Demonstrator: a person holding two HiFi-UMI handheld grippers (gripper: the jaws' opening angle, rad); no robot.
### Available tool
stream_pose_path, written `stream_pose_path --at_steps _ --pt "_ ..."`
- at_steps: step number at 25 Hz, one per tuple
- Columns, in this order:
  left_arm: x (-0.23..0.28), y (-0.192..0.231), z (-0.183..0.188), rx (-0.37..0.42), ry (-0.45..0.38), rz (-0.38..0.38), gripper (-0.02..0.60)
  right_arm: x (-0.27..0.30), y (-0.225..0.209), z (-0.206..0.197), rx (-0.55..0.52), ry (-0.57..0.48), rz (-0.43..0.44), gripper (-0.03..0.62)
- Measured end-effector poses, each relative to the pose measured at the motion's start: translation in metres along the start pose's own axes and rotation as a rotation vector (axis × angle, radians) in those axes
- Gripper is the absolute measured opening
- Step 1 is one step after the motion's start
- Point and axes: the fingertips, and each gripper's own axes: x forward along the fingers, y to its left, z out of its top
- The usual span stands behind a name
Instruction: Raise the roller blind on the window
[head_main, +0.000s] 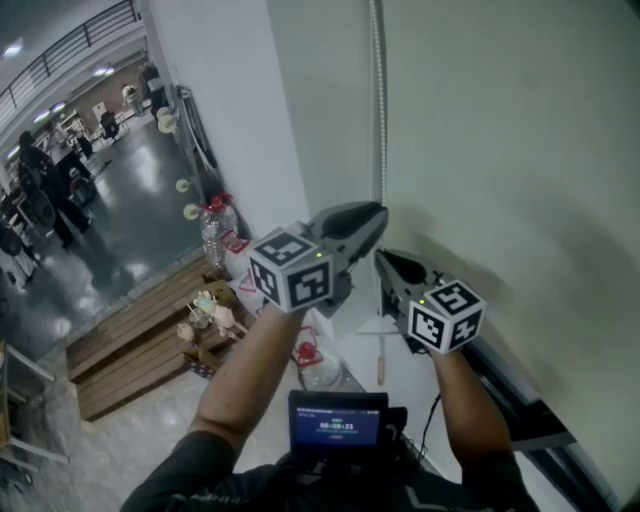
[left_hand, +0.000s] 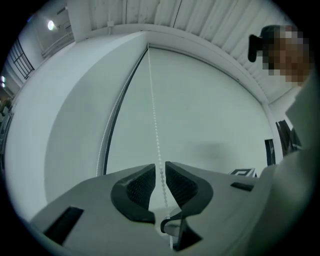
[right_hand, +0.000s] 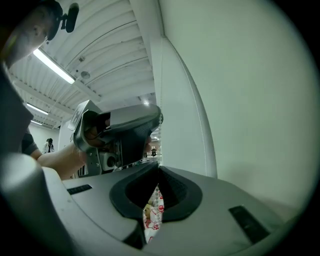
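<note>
"How far up is the pale fabric roller blind (left_hand: 210, 110)?"

"Barely, it seems. The right claw (right_hand: 157, 173) pinches the white beaded cord (left_hand: 154, 115) low down. The left claw (left_hand: 159, 169), narrowly parted, straddles it higher, ungripped. Most pulling remains."

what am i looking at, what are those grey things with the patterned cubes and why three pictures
A person holds a hand-held gripper in each hand; the marked cubes belong to them. One picture comes from a camera on the person's head, the other two from one on each hand-held gripper. Ahead hangs a roller blind with its bead chain. The right hand-held gripper is shut on the chain; the left hand-held gripper, higher up, has jaws apart with the chain between them.
</note>
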Motion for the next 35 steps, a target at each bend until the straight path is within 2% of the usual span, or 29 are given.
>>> stream_pose_path --at_steps 3,4,5,8,13,15,21,24,30,35 --pt "0.008 -0.001 -0.008 0.028 0.039 0.002 0.047 -0.003 0.000 -0.002 -0.001 0.001 0.000 0.008" --pt "0.009 -0.002 -0.010 0.041 0.052 0.001 0.009 -0.005 0.001 -0.001 -0.004 0.001 -0.002 0.008" --pt "0.010 -0.004 -0.011 0.047 0.059 -0.003 0.008 -0.006 0.001 0.000 -0.007 0.001 -0.004 0.008" --pt "0.008 -0.008 -0.011 0.028 0.044 -0.022 -0.002 -0.007 0.001 0.001 -0.003 0.002 -0.003 0.008" --pt "0.007 -0.008 -0.012 0.036 0.018 -0.003 -0.002 -0.009 0.002 0.000 0.005 0.009 0.003 0.008" --pt "0.007 -0.010 -0.020 0.041 0.035 0.003 -0.002 -0.009 0.002 -0.009 0.012 0.027 0.004 0.008" --pt "-0.001 -0.010 -0.069 -0.016 0.086 0.006 -0.002 -0.012 0.001 -0.058 0.071 0.102 -0.001 0.008" --pt "-0.004 -0.013 -0.079 -0.032 0.087 0.004 -0.002 -0.015 0.001 -0.068 0.091 0.114 -0.006 0.008" --pt "-0.007 -0.013 -0.076 -0.025 0.089 0.002 -0.002 -0.025 0.003 -0.058 0.016 0.160 -0.003 0.027" --pt "-0.008 -0.011 -0.074 -0.026 0.084 0.007 -0.002 -0.044 -0.014 -0.016 -0.025 0.093 -0.043 0.072"
